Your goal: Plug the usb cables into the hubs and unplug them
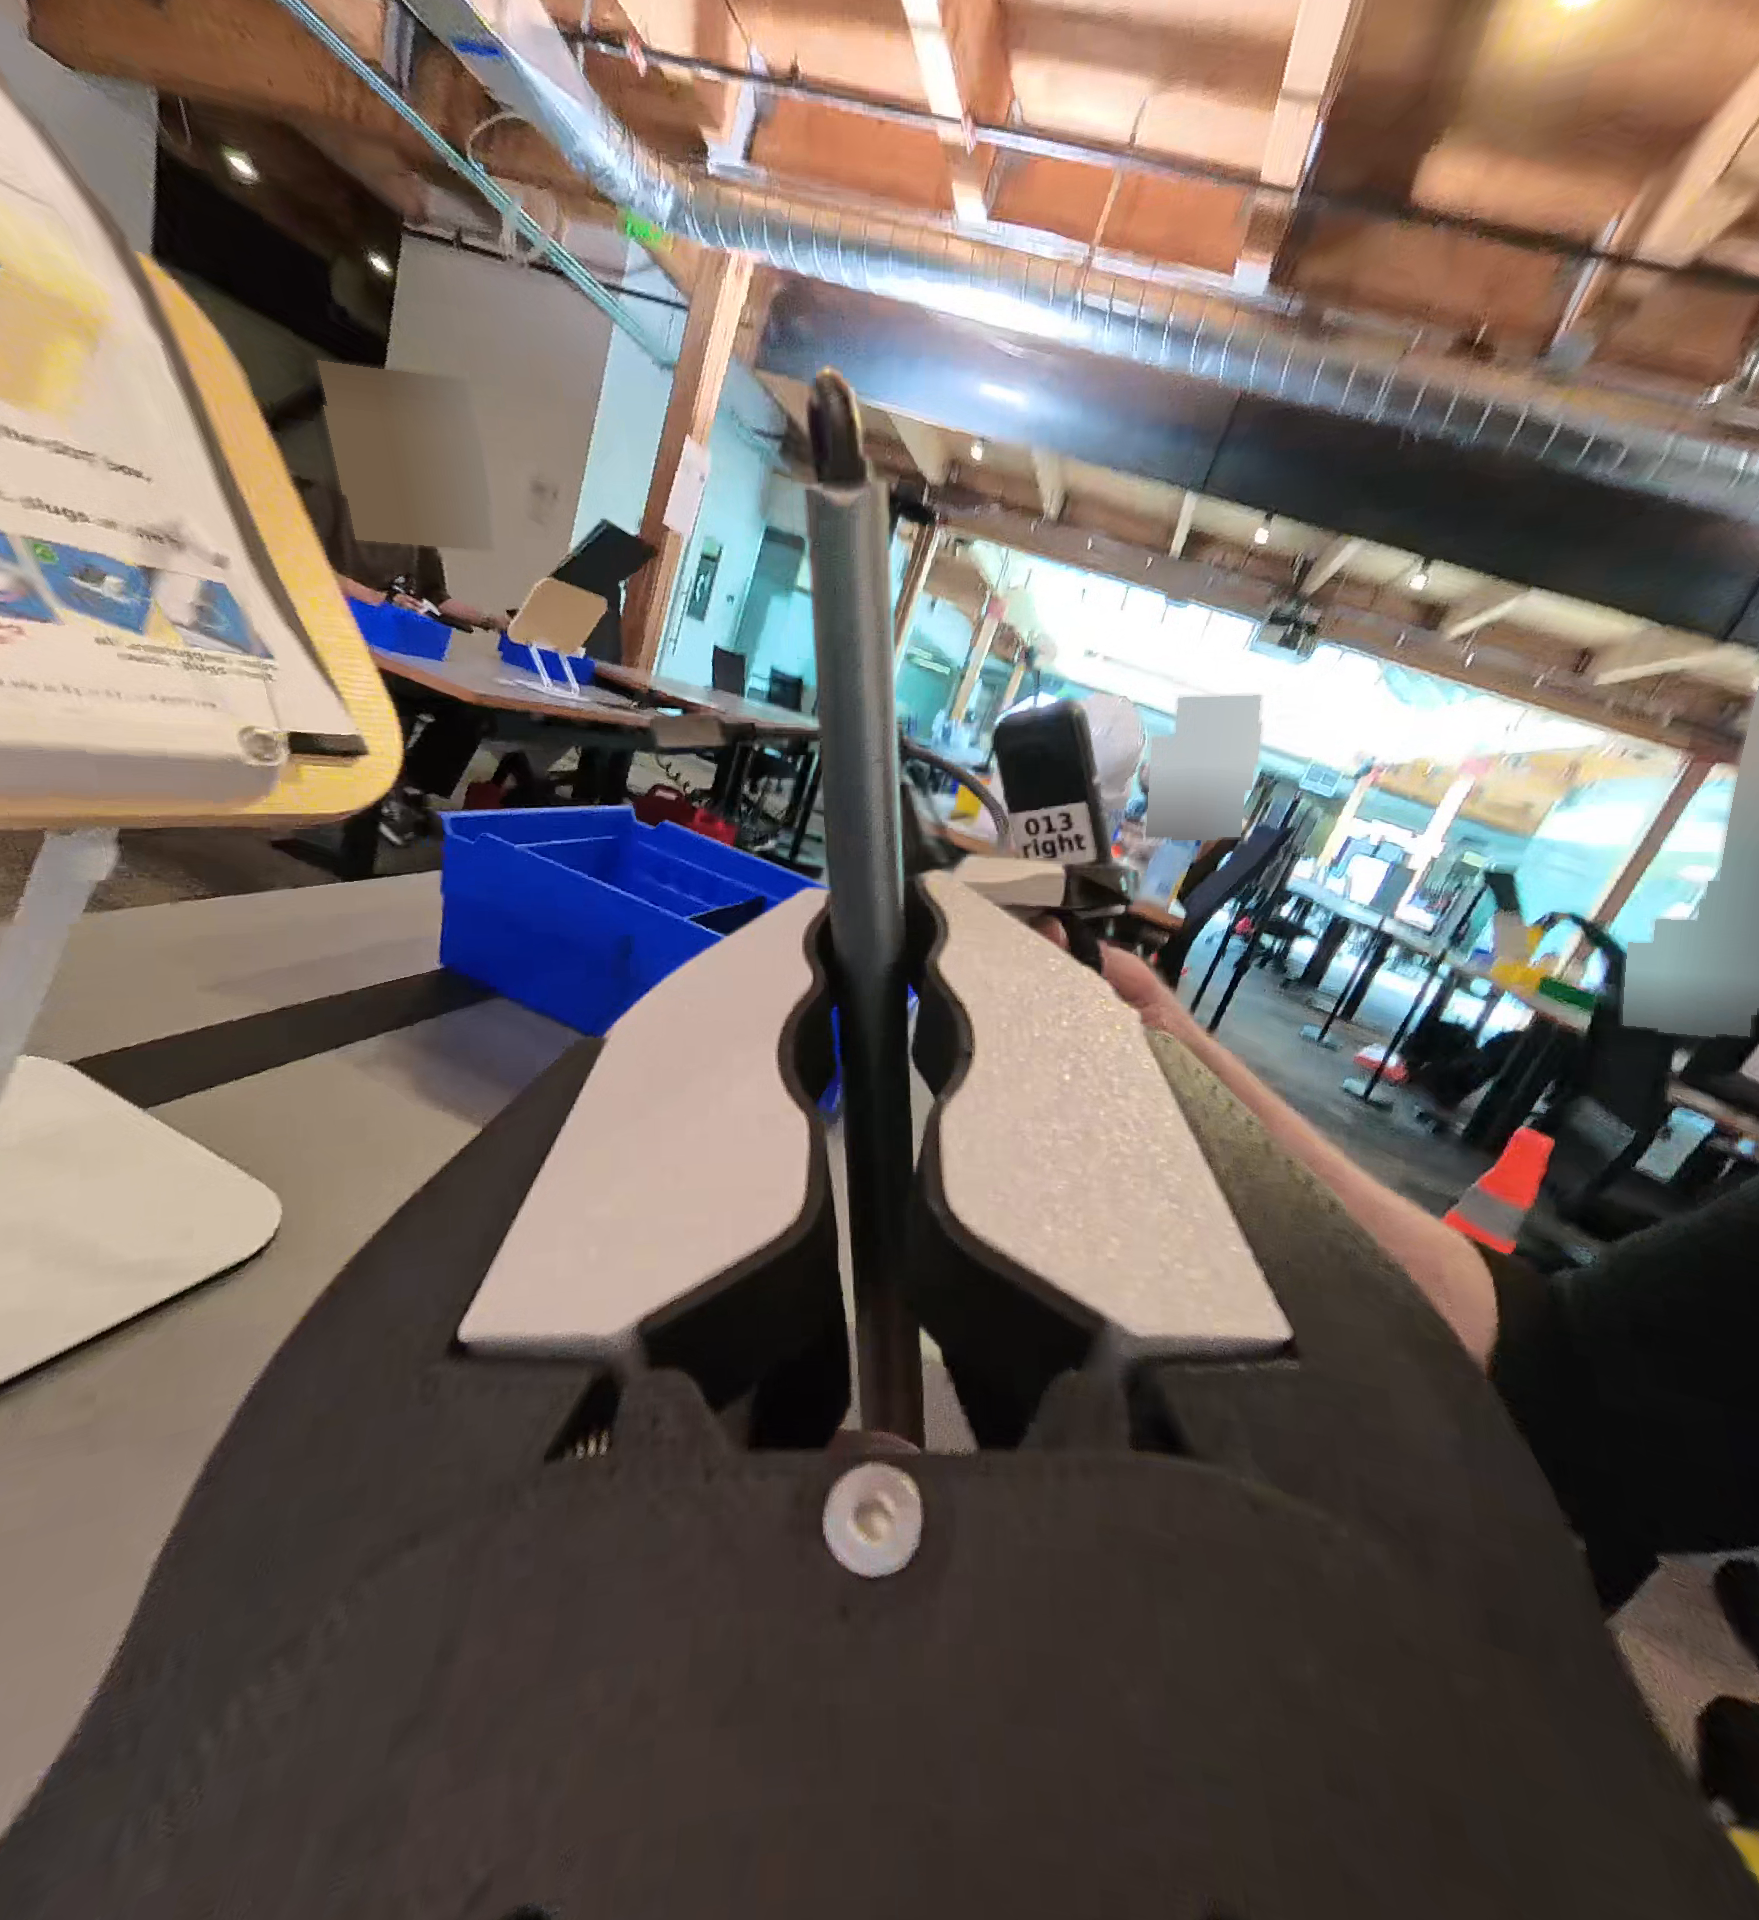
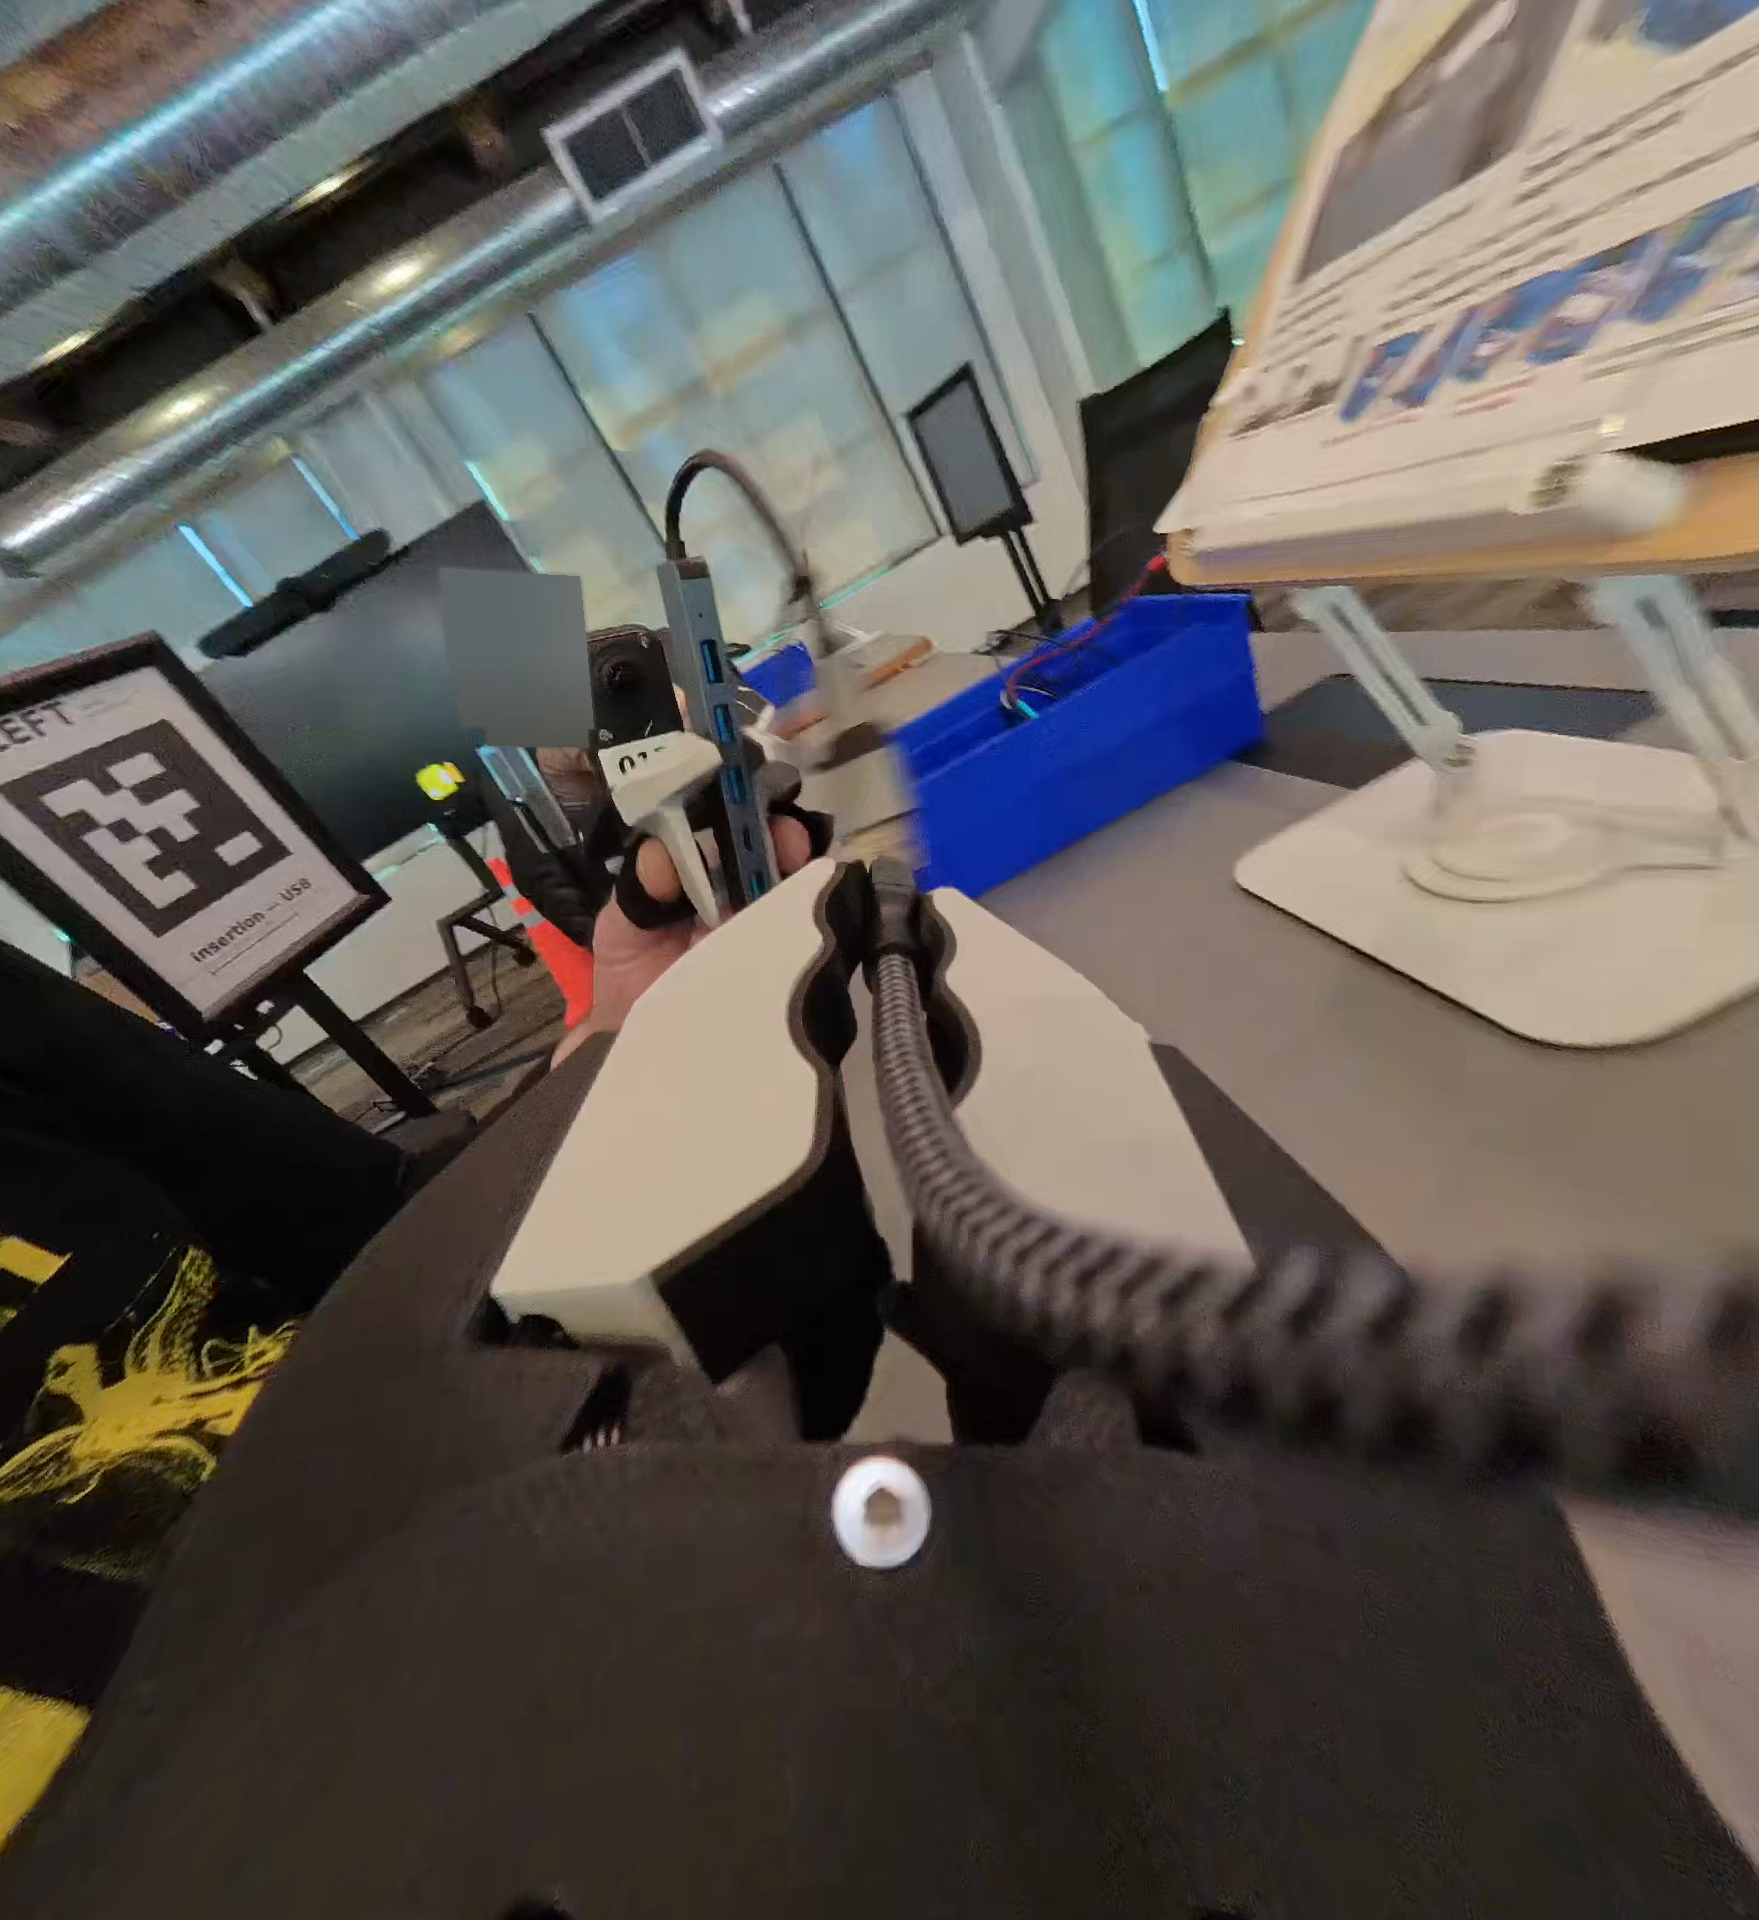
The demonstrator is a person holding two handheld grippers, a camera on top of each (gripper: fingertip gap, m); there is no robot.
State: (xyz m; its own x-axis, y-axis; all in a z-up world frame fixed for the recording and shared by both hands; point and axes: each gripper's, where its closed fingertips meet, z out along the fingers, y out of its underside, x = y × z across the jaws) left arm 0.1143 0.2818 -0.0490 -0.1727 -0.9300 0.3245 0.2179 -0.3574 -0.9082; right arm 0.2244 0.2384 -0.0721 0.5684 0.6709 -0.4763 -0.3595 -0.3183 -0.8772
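My left gripper (image 1: pixel 870 925) is shut on a slim grey USB hub (image 1: pixel 854 675), which stands upright between its pads, seen edge-on, with its dark cable curling off the top. In the right wrist view the same hub (image 2: pixel 714 707) shows its row of blue ports, held up by the left gripper (image 2: pixel 750 821). My right gripper (image 2: pixel 880 894) is shut on the plug (image 2: pixel 890 878) of a braided black cable (image 2: pixel 958 1174) that trails back to the right. The plug tip sits close to the hub's lower end, slightly apart from it. The right gripper (image 1: pixel 1010 883) shows just behind the hub.
A blue bin (image 1: pixel 584 914) (image 2: pixel 1083 748) stands on the grey table (image 1: pixel 231 1403). A document stand with a white base (image 1: pixel 75 1195) (image 2: pixel 1540 873) is beside it. A framed marker sign (image 2: pixel 137 821) and an orange cone (image 1: pixel 1503 1184) stand beyond the table edge. My right fingertips sit around 12 cm from my left ones.
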